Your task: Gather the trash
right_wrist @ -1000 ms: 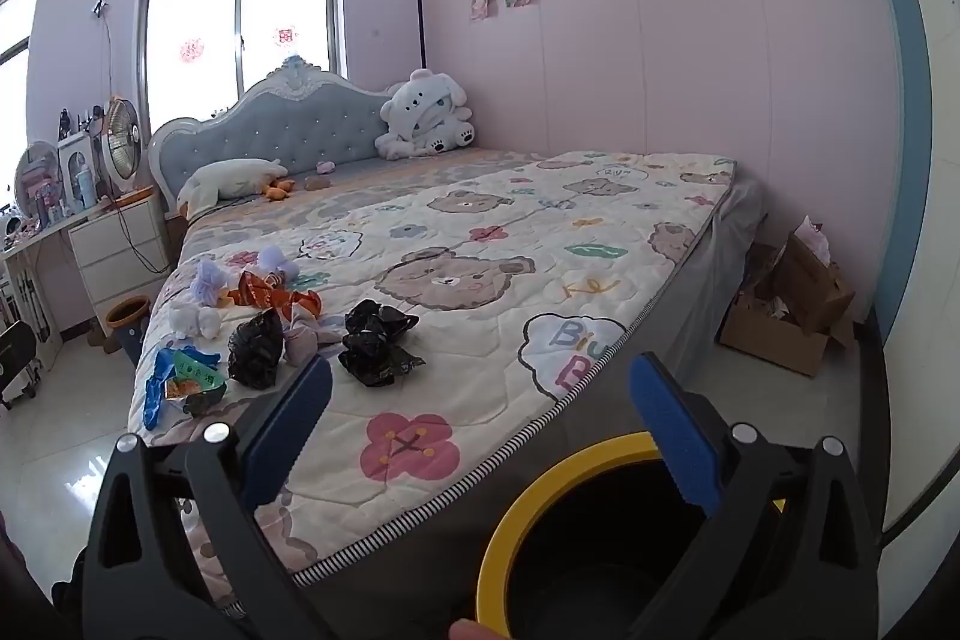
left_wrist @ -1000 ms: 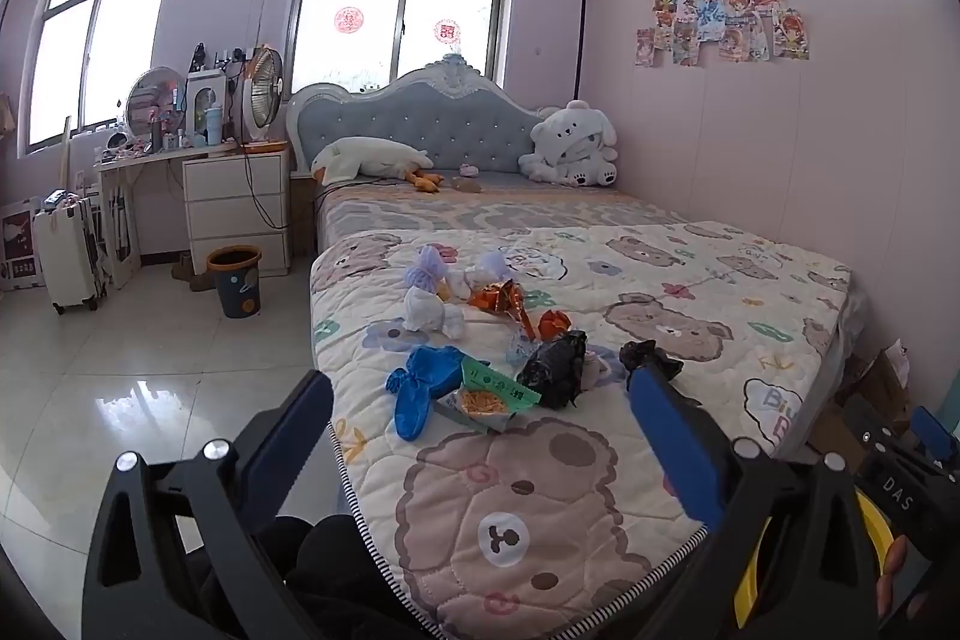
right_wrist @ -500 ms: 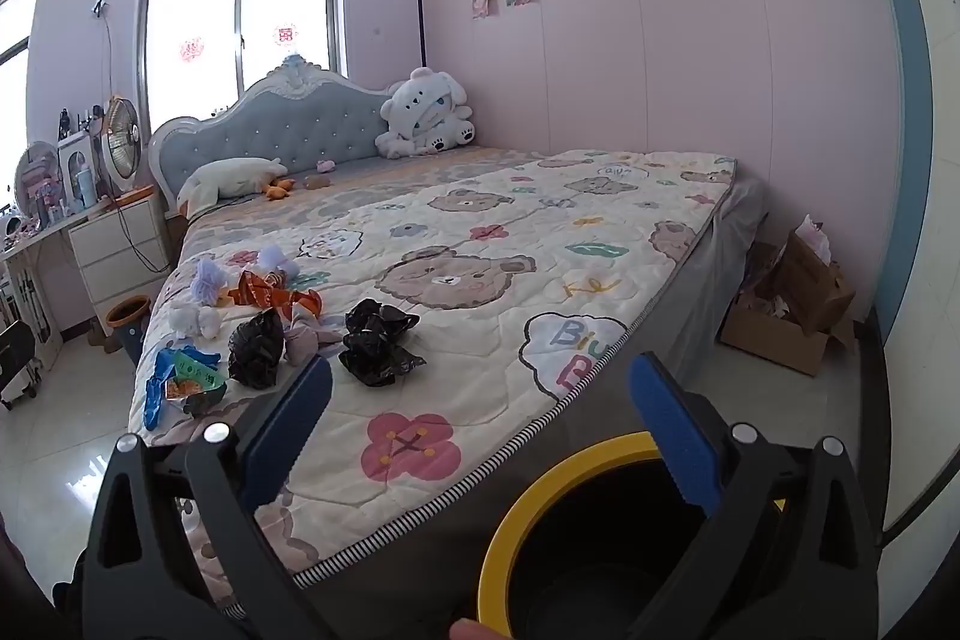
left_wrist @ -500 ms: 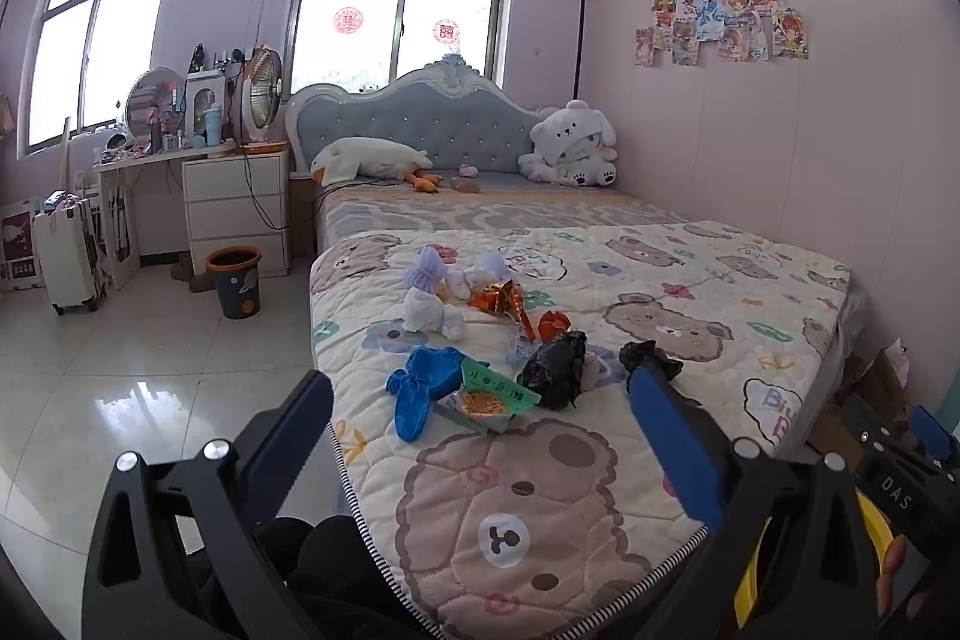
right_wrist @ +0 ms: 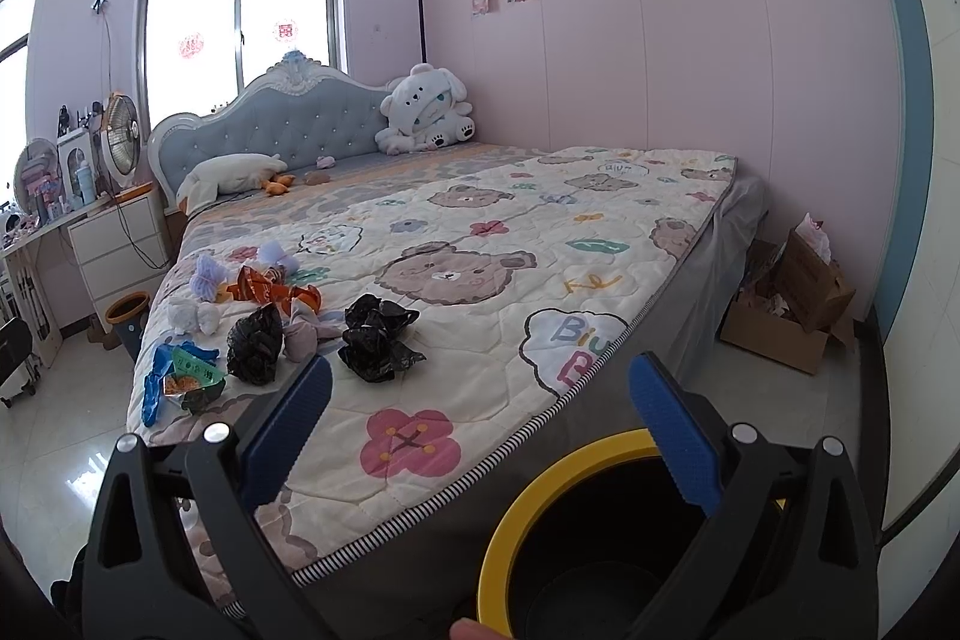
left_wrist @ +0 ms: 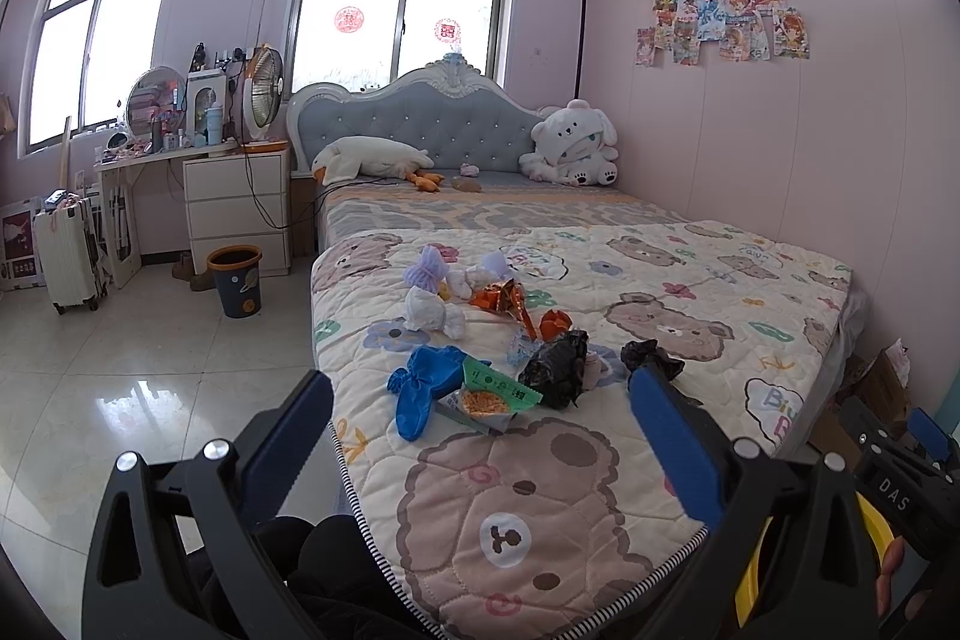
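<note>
The left gripper [left_wrist: 480, 421] is hovering over the foot corner of the bed [left_wrist: 690, 280], its blue jaws standing wide apart and holding nothing. Ahead of them, just beyond the tips, a blue glove [left_wrist: 423, 385] is lying beside a green snack wrapper [left_wrist: 495, 394], and a crumpled black bag [left_wrist: 555, 367] is sitting slightly right of centre between the jaws. A second black bag [left_wrist: 651, 355] is peeking out just past the right jaw's tip. Farther ahead, orange wrappers [left_wrist: 510, 301] and white tissue wads [left_wrist: 429, 310] are resting on the quilt. The right gripper [right_wrist: 480, 415] is likewise gaping, empty, above the bed's edge. A yellow-rimmed bin [right_wrist: 540, 496] is standing below its right jaw, while the second black bag [right_wrist: 375, 337] is lying just beyond the left jaw's tip, the first [right_wrist: 257, 340] farther left.
</note>
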The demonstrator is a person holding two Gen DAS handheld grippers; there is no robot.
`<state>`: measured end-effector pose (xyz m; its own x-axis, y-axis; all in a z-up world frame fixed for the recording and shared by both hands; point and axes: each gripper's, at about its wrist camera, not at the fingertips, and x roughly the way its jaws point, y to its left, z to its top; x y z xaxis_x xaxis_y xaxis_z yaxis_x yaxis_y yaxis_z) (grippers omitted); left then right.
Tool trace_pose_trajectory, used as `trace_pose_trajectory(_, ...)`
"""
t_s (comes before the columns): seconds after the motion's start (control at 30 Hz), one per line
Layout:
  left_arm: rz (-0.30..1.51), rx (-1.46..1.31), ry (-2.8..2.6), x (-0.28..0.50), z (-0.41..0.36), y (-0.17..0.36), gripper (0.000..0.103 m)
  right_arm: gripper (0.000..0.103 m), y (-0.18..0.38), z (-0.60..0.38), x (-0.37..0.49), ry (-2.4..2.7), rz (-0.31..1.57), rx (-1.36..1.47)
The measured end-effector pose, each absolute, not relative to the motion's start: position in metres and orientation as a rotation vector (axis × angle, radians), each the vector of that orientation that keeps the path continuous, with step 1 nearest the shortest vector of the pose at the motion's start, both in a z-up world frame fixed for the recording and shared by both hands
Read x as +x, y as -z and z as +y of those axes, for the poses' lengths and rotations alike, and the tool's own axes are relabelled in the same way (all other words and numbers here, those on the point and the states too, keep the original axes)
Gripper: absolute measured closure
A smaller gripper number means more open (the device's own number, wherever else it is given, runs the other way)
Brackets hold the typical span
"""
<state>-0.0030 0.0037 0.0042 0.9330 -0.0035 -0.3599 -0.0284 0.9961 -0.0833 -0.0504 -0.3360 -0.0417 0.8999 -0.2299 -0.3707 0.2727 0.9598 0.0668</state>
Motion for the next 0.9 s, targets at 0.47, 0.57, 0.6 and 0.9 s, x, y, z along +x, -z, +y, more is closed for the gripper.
trace_pose_trajectory(0.47,0.368,-0.087,-0.014,-0.0028,0.0047,-0.0050,0.007,0.008,0.0430,-0.3348,-0.0498,0.260,0.370,0.116)
trace_pose_trajectory(0.57,0.370,-0.089,-0.014,-0.0029,0.0069,-0.0060,0.007,0.008,0.0444,-0.3337,-0.0498,0.259,0.370,0.115)
trace_pose_trajectory(0.6,0.371,-0.089,-0.015,-0.0030,0.0077,-0.0063,0.007,0.008,0.0445,-0.3337,-0.0497,0.259,0.371,0.115)
trace_pose_trajectory(0.9,0.372,-0.086,-0.016,0.0011,0.0084,-0.0032,0.007,0.008,0.0446,-0.3337,-0.0495,0.259,0.371,0.116)
